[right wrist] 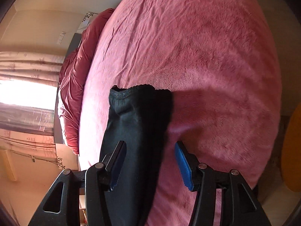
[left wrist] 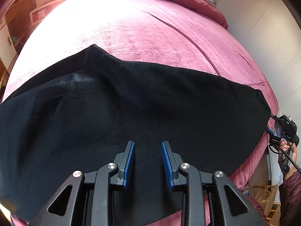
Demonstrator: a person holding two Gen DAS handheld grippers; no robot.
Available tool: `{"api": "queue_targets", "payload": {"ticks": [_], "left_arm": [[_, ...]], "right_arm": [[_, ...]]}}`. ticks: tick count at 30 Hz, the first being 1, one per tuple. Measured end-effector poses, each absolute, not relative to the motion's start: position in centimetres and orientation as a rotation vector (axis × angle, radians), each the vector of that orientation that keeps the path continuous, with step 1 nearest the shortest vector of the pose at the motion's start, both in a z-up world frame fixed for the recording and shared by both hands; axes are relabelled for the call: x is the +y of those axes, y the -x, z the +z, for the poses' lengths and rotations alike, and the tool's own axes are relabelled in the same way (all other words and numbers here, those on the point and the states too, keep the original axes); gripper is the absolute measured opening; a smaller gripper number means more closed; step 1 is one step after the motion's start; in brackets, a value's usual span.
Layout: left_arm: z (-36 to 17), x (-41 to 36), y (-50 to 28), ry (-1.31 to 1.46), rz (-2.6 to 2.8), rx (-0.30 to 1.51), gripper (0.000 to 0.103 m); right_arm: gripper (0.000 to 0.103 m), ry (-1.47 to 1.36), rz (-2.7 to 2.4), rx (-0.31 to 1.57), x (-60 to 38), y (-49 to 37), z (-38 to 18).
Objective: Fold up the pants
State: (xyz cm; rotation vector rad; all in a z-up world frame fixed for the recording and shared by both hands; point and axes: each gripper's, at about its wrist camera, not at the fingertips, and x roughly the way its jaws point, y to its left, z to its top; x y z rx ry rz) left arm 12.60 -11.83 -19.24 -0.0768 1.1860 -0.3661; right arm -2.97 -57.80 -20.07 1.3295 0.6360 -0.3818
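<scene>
Pants (left wrist: 131,116): black, flat on bed (left wrist: 150,37).
Left gripper (left wrist: 148,145): spread, above cloth.
Right gripper (right wrist: 149,145): spread, astride the pants' end; waistband (right wrist: 129,92) at 12.
Advice: pinch both layers before lifting.

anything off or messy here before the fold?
Nothing damaged or spilled. The black pants lie spread across the pink bedspread, but their far edge rises to a bump instead of running straight. Both the left gripper and right gripper are open, gripping nothing.

Place: a bedroom in a home
Bed (left wrist: 169,28): covered by a pink fleece blanket
Duvet (right wrist: 73,86): bunched along the far edge
Curtains (right wrist: 26,64): drawn beside a bright window
Chair (left wrist: 267,197): wicker, seen beside the bed
</scene>
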Motion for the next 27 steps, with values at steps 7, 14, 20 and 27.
{"api": "queue_targets", "payload": {"ticks": [7,14,20,27], "left_arm": [[-19.0,-11.6,-12.2,0.067,-0.347,1.191,0.030],[-18.9,-10.9,-12.4,0.094,-0.321,1.193,0.030],[-18.1,-9.8,-12.3,0.140,-0.340,1.175,0.030],[-16.8,-7.3,-11.7,0.205,-0.357,1.151,0.030]], "right_arm": [[0.025,-1.281,-0.414,0.664,-58.0,0.4,-20.6],[0.016,-1.015,-0.328,0.669,-55.3,-1.1,-13.8],[0.016,-0.809,-0.107,0.664,-49.1,-3.8,-7.1],[0.016,-0.631,0.126,0.749,-38.2,-7.1,-4.5]]}}
